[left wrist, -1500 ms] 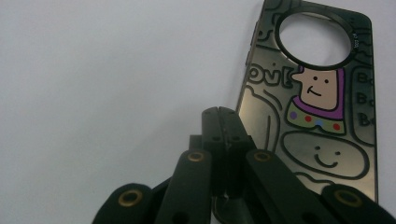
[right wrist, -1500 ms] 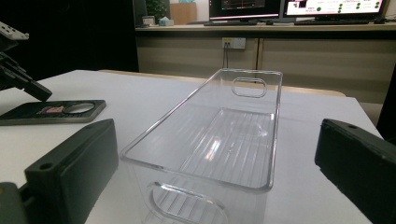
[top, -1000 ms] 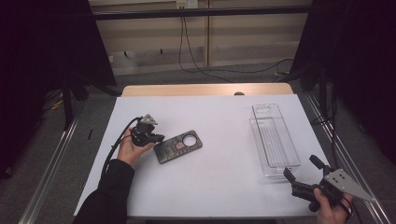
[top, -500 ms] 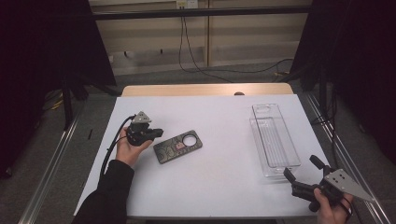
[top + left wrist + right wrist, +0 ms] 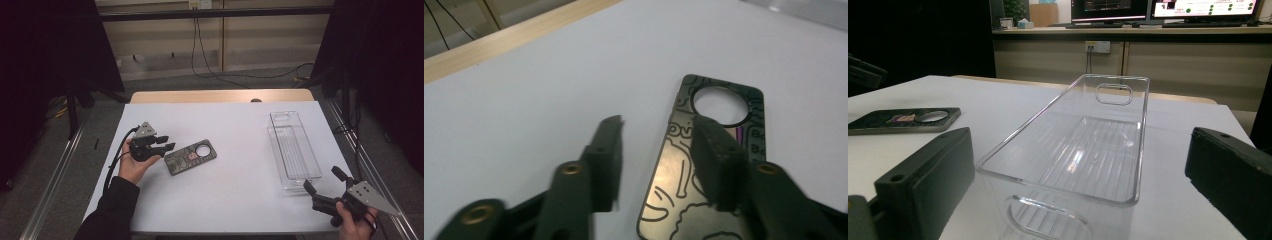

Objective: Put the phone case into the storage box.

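A dark phone case (image 5: 190, 156) with cartoon line art and a round camera hole lies flat on the white table (image 5: 235, 200). My left gripper (image 5: 167, 142) hovers just off its left end. Its jaws have just been opening and now stand apart. In the left gripper view the case (image 5: 674, 170) lies under the gripper (image 5: 656, 130), one jaw above it, and no pad presses on it. At the table's front right corner my right gripper (image 5: 322, 179) is open, and its jaws (image 5: 1080, 145) flank the near end of a clear plastic bin (image 5: 1058, 102).
The clear bin (image 5: 292, 150) is empty and lies lengthwise along the table's right side. A wooden strip (image 5: 220, 96) borders the far edge. Metal rails run along both sides of the table, and cables hang behind it.
The left gripper's jaws have opened and the hand has drawn slightly up and away from the case's end. The case stays flat on the table. The right gripper has not moved.
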`<move>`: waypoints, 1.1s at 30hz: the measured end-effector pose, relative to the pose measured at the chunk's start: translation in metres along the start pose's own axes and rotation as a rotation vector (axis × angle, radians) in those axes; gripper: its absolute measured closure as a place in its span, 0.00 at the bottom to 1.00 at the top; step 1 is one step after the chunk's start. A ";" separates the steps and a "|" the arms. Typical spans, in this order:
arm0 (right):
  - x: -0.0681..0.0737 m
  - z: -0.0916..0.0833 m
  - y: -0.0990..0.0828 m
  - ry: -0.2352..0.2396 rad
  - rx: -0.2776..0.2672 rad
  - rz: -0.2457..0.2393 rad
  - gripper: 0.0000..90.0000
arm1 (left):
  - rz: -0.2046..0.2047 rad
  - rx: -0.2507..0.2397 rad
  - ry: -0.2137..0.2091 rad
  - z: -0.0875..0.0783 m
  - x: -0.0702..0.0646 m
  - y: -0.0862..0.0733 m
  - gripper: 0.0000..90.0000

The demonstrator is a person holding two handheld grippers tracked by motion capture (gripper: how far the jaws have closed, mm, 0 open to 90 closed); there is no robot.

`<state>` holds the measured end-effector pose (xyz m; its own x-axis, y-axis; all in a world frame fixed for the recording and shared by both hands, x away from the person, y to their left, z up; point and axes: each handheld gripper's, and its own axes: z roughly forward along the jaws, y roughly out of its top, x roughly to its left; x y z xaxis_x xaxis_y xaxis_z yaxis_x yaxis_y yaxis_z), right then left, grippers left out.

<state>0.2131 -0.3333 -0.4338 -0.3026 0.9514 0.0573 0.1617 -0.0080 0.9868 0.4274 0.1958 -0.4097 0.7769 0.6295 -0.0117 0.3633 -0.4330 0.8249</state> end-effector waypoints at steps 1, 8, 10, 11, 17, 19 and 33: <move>0.000 0.000 0.000 0.000 -0.001 0.000 0.00 | 0.003 -0.008 0.008 -0.002 -0.001 0.000 0.56; 0.000 0.000 0.000 0.006 0.001 -0.005 0.00 | 0.017 -0.042 0.034 -0.013 -0.005 -0.003 0.30; 0.000 0.000 0.000 0.005 -0.001 -0.004 0.00 | 0.025 -0.034 0.026 -0.014 -0.006 -0.003 0.22; 0.000 0.000 0.000 0.004 -0.002 -0.003 0.00 | 0.033 -0.031 0.025 -0.014 -0.007 -0.003 0.21; 0.000 -0.001 0.000 0.004 -0.003 -0.001 0.00 | 0.040 -0.014 -0.012 -0.015 -0.014 0.000 0.10; 0.000 -0.001 0.000 0.004 -0.003 -0.002 0.00 | 0.041 -0.018 -0.005 -0.015 -0.016 0.000 0.09; 0.000 -0.001 0.000 0.007 0.001 -0.002 0.00 | 0.033 0.055 -0.083 -0.003 -0.026 0.008 0.06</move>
<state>0.2124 -0.3330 -0.4336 -0.3097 0.9492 0.0559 0.1619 -0.0053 0.9868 0.4083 0.1776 -0.4011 0.8279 0.5598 -0.0334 0.3626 -0.4889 0.7935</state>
